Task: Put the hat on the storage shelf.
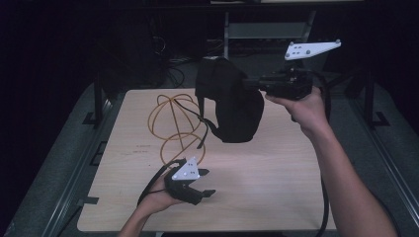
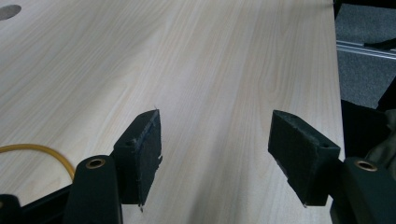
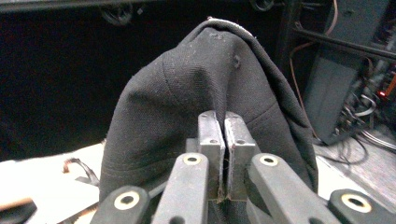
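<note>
Jaws of right gripper [image 3: 226,140] pinch the black cap [image 1: 232,101], lifted above the table [image 1: 276,187] for carrying; left gripper [image 1: 203,182] rests wide open and holding nothing, near the table's front edge.

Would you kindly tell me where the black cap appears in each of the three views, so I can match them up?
High view: the black cap hangs upper centre, pinched by the right gripper above the wooden table.
Left gripper view: I cannot make it out; the open left gripper faces bare tabletop.
Right gripper view: it hangs centre, clamped.
Shared landmark: the yellow wire frame.
</note>
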